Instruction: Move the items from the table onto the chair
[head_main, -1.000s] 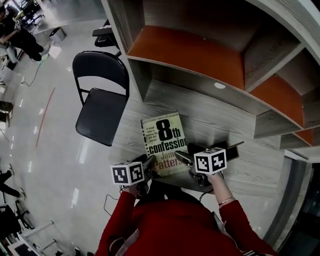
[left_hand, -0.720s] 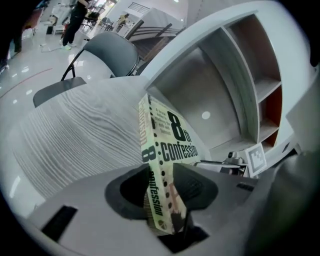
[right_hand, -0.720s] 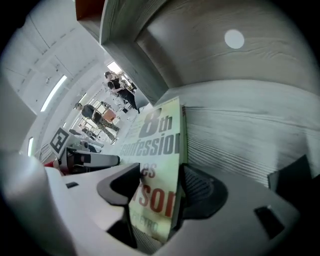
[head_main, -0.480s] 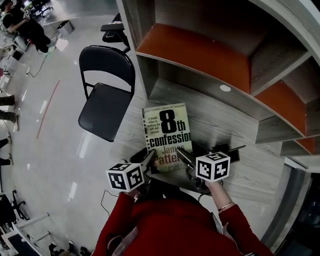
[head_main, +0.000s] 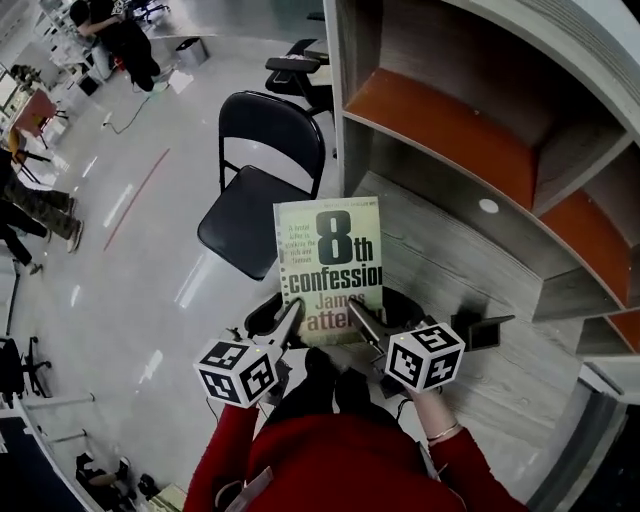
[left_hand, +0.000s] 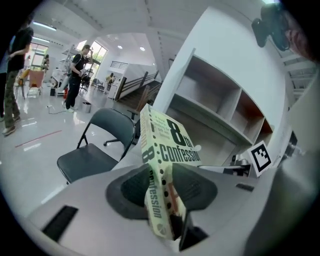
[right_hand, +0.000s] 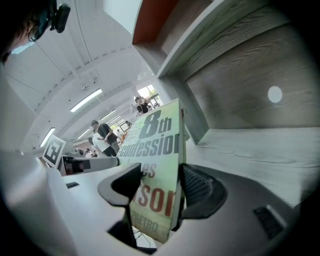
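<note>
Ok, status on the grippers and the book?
Both shut: left gripper, right gripper, on the book, near edge. Book up off the table. Ahead, the chair, nothing between.

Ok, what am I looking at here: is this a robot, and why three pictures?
No robot: a person in red sleeves holds a gripper in each hand, each topped by a marker cube. The head view looks down from the person's head; the other two cameras ride on the grippers, looking along their jaws. The left gripper and right gripper both clamp the near end of one book. Nearby stand a black folding chair and the grey table, where a small dark object lies.
</note>
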